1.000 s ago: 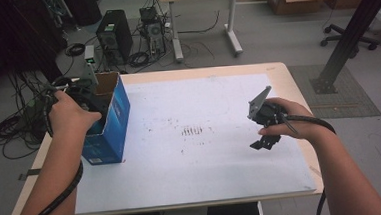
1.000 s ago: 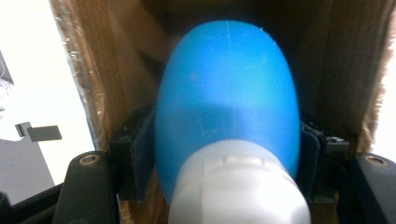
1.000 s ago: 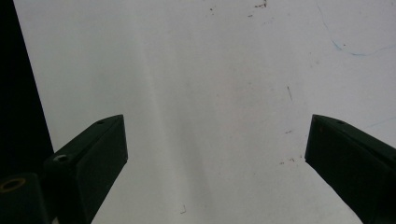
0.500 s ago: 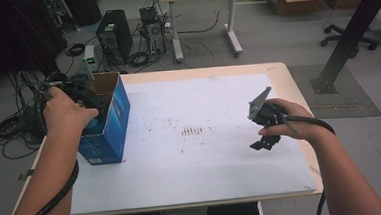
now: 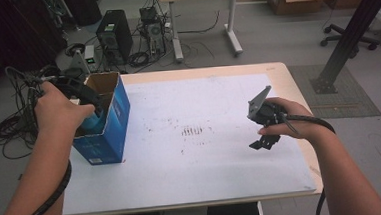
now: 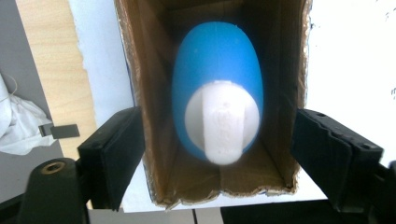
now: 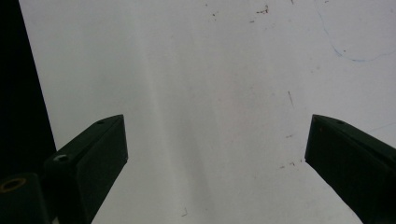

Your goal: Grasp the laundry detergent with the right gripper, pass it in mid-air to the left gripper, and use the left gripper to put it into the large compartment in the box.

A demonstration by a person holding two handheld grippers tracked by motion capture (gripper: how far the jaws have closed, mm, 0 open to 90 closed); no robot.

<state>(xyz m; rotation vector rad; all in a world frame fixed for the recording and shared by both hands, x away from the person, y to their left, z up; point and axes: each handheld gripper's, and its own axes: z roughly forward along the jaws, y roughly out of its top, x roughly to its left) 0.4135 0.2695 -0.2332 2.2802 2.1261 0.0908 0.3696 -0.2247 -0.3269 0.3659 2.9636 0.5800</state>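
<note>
The left gripper (image 6: 217,154) hangs above the open blue box (image 5: 110,123) at the table's left, jaws apart, straddling it. The blue-and-white bottle (image 6: 217,109) lies inside. Likely reaching in; next, descend and close. The right gripper (image 5: 263,125) idles at the right, jaws spread.

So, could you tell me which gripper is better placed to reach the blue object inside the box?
Left gripper: its open jaws straddle the cardboard box holding the blue object.
</note>
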